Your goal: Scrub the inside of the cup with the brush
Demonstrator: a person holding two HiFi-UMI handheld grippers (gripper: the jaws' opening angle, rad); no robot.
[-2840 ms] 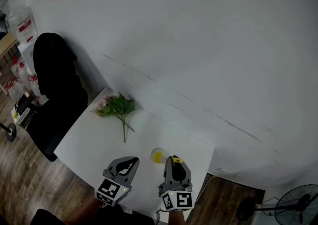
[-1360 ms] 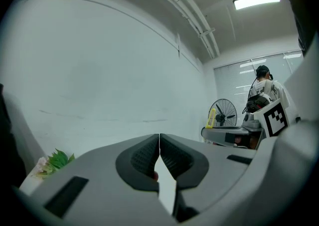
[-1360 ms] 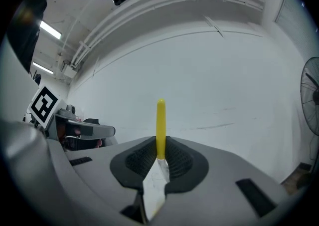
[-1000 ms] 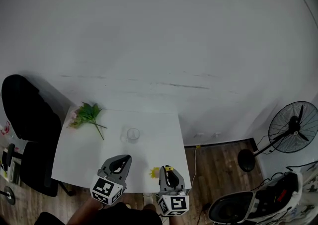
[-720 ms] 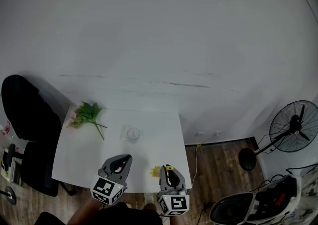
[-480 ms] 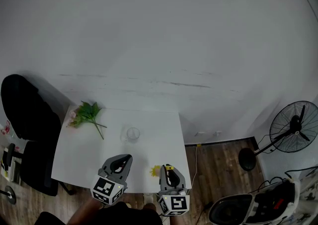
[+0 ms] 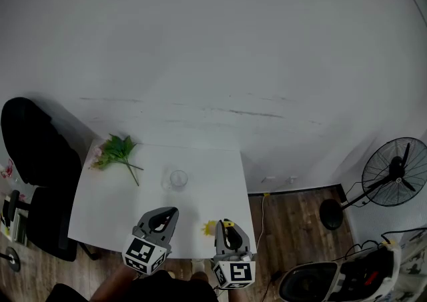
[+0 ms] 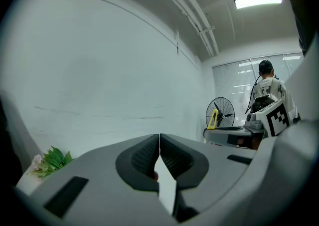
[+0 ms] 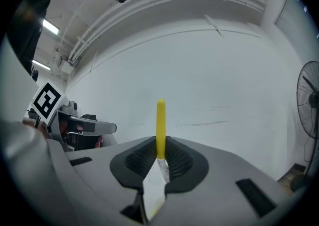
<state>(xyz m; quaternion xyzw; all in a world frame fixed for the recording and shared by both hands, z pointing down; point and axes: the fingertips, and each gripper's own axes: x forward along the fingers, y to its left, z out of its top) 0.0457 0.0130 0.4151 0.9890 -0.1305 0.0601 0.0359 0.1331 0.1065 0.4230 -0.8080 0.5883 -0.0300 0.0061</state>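
A clear cup (image 7: 178, 179) stands upright near the middle of the white table (image 7: 107, 201), with nothing inside that I can make out. My right gripper (image 7: 227, 227) hovers over the table's front right edge, shut on the brush's yellow handle (image 9: 160, 122), which sticks up past the jaws. The yellow brush head (image 7: 209, 229) shows just left of that gripper, well short of the cup. My left gripper (image 7: 169, 213) sits at the front edge, below the cup. In the left gripper view its jaws (image 8: 159, 142) meet with nothing between them.
A bunch of green and pink flowers (image 7: 117, 152) lies at the table's far left corner. A black chair (image 7: 33, 154) stands left of the table. On the wooden floor to the right are a standing fan (image 7: 393, 173) and a white machine (image 7: 333, 279). A person (image 8: 267, 88) stands farther off.
2.8 s ago the brush head was at the cup; now it is out, near the front edge, and the cup stands apart. Over the last second hardly anything moved.
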